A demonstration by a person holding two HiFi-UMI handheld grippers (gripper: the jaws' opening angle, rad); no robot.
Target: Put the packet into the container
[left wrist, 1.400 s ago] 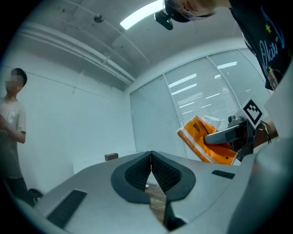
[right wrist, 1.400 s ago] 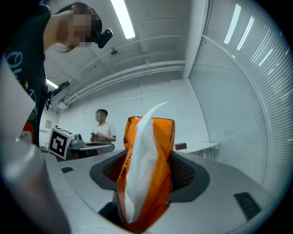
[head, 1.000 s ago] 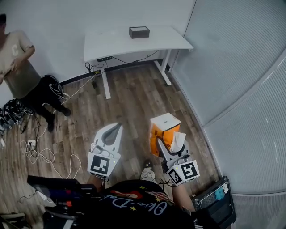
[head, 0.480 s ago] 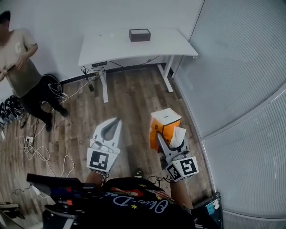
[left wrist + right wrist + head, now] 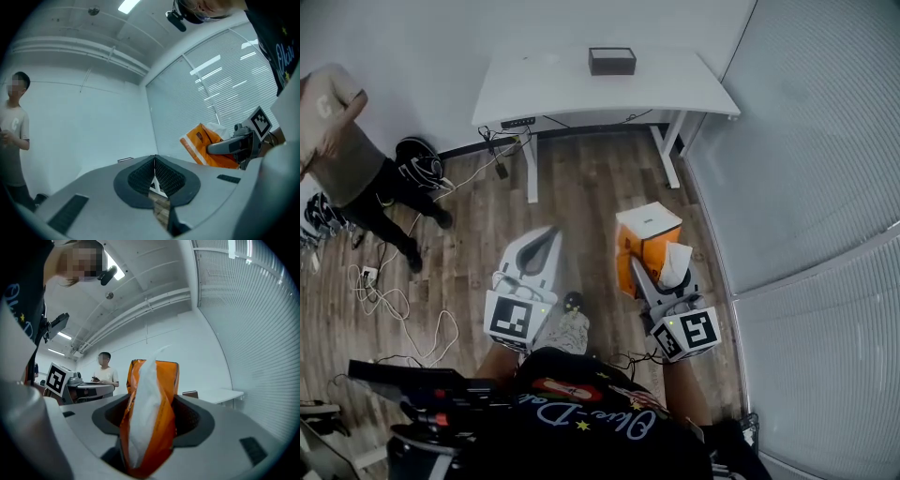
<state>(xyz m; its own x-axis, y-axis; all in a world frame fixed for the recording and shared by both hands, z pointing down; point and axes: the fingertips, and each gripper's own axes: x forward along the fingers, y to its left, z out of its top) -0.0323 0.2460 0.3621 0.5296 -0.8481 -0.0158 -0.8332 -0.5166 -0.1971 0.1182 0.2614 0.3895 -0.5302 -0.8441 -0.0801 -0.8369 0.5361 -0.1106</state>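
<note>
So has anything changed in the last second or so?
The white table with the dark box looks slightly nearer, so the person seems to have stepped forward. Nothing was taken or let go: the right gripper still clamps the orange packet, and the left gripper stays shut and empty.

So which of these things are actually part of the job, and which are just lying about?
Job: orange-and-white plastic packet, gripped in right claw; small dark box-shaped container on white desk.
Lying about: idle left claw, shut and empty; white cables on wooden floor; bystander in beige shirt.
</note>
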